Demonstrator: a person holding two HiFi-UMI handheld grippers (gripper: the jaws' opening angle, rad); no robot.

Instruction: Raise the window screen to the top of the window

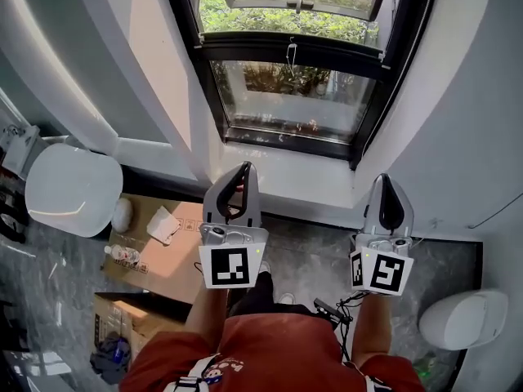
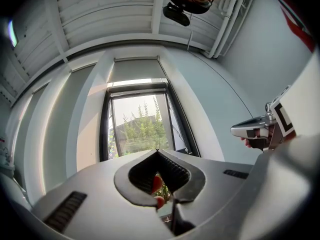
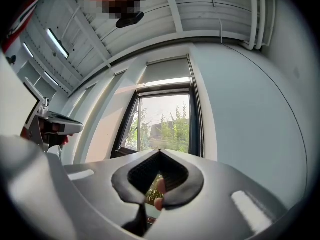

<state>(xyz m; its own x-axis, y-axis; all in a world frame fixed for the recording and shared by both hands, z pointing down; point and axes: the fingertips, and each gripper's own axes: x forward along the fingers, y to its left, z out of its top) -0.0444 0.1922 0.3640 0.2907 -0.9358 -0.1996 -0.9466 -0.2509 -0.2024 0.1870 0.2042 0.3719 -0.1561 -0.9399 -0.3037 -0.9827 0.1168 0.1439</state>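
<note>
You held left gripper (image 1: 244, 168) & right gripper (image 1: 385, 180) side by side just below the window (image 1: 400, 55), both w/ jaws shut tight on nothing, likely poised to reach the window screen (image 1: 291, 49), whose pull bar seemingly crossed the window partway up.

Free space between left claw (image 1: 244, 167), right claw (image 1: 382, 178) and window (image 1: 288, 96); white walls (image 1: 458, 113) alongside.

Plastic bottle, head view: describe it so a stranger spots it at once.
Start at the black-framed window, then drop to the cardboard on the floor, lower left. The plastic bottle lies at its left edge, clear, unlike the white crumpled paper beside it.
</note>
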